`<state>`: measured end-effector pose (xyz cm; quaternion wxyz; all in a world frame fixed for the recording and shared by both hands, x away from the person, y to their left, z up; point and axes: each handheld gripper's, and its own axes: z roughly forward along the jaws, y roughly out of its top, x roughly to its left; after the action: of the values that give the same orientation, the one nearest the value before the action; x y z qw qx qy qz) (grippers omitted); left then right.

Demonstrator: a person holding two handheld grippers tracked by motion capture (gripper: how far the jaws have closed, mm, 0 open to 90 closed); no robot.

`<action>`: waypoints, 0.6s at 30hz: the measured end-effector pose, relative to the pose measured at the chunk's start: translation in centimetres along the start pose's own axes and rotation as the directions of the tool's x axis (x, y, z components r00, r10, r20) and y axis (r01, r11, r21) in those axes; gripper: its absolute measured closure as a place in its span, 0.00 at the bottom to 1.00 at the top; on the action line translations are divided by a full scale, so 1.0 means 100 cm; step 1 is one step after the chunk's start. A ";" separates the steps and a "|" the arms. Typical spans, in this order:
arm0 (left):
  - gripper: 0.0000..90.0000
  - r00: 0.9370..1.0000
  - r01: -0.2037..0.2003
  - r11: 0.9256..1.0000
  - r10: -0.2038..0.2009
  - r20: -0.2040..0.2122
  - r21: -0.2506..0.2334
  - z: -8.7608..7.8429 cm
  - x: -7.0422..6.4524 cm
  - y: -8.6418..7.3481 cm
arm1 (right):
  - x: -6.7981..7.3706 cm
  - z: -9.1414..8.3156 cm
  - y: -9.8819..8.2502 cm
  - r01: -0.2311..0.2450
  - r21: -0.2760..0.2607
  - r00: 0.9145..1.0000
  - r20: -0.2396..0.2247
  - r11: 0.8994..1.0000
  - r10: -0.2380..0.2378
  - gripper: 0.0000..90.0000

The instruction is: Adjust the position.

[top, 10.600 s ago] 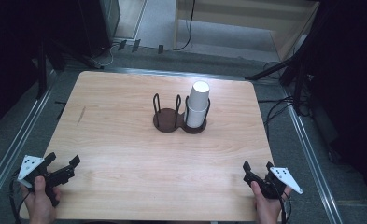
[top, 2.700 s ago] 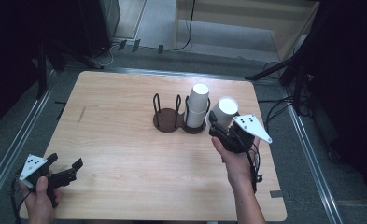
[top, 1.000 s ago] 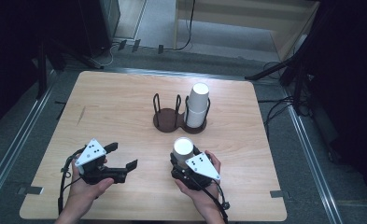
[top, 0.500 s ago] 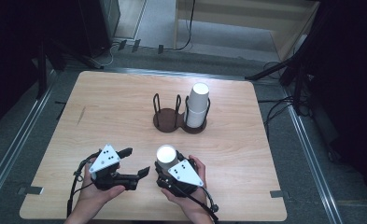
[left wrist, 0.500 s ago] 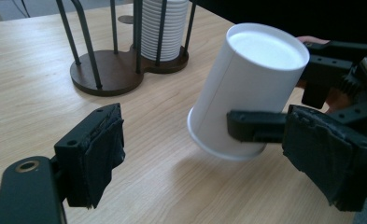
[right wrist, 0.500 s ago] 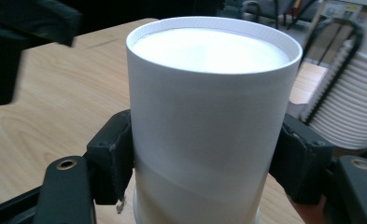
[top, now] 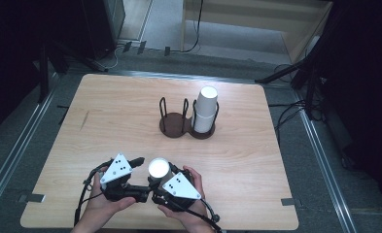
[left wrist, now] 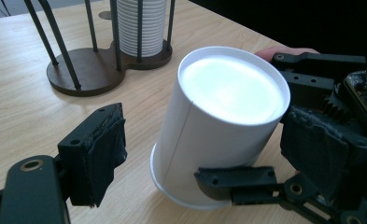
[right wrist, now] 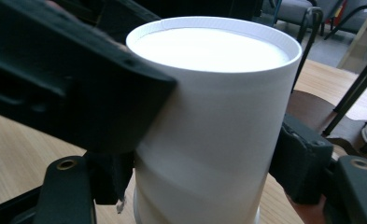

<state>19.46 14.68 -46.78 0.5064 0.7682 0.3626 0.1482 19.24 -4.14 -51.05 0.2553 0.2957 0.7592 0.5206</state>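
**Cup clamped in one gripper, the other closing in**

Right gripper view: my right gripper (right wrist: 204,186) is clamped on the paper cup (right wrist: 209,121), a pad pressed to each side of its wall, closed end up. Crossing just above my left-hand jaw is a black jaw of my left gripper (left wrist: 186,154). In the left gripper view that gripper's jaws stand about half open and have just been closing; the cup lies between them, tilted, one foam pad still apart from its wall, the other jaw low against its rim end. I cannot tell whether that one touches.

I judge this to be the handover, or a two-handed pull to split nested cups. Next I should close the left jaws gently on the wall and keep the right grip until they bite; squeezing hard would crush the paper.

Beyond the jaws, well apart, stands the dark wooden rack (top: 175,125) on the table (top: 106,121), with the stack of cups (top: 205,109) in one ring and the other ring bare.

The cup's open end is cut off in both gripper views, so whether it is one cup or several nested I cannot make out.
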 end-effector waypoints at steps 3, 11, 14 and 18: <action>0.20 1.000 -0.006 1.000 0.006 0.001 -0.001 0.000 -0.002 0.000 | 0.002 0.001 0.000 0.005 0.004 1.000 -0.005 1.000 -0.005 0.33; 0.27 0.999 -0.045 0.999 0.045 0.000 0.006 0.001 -0.010 0.001 | 0.006 0.001 0.000 0.019 0.001 1.000 -0.016 1.000 -0.019 0.33; 0.32 0.998 -0.061 0.998 0.062 -0.013 0.012 0.002 -0.011 0.000 | 0.007 0.001 0.000 0.028 0.000 0.999 -0.022 1.000 -0.028 0.33; 0.35 0.997 -0.079 0.997 0.080 -0.023 0.020 0.004 -0.013 -0.001 | 0.009 0.001 0.000 0.045 -0.001 0.999 -0.026 0.999 -0.045 0.33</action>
<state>18.78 13.55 -46.81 0.4884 0.7849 0.3392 0.1740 18.65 -3.43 -51.20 0.2571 0.2719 0.7687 0.5187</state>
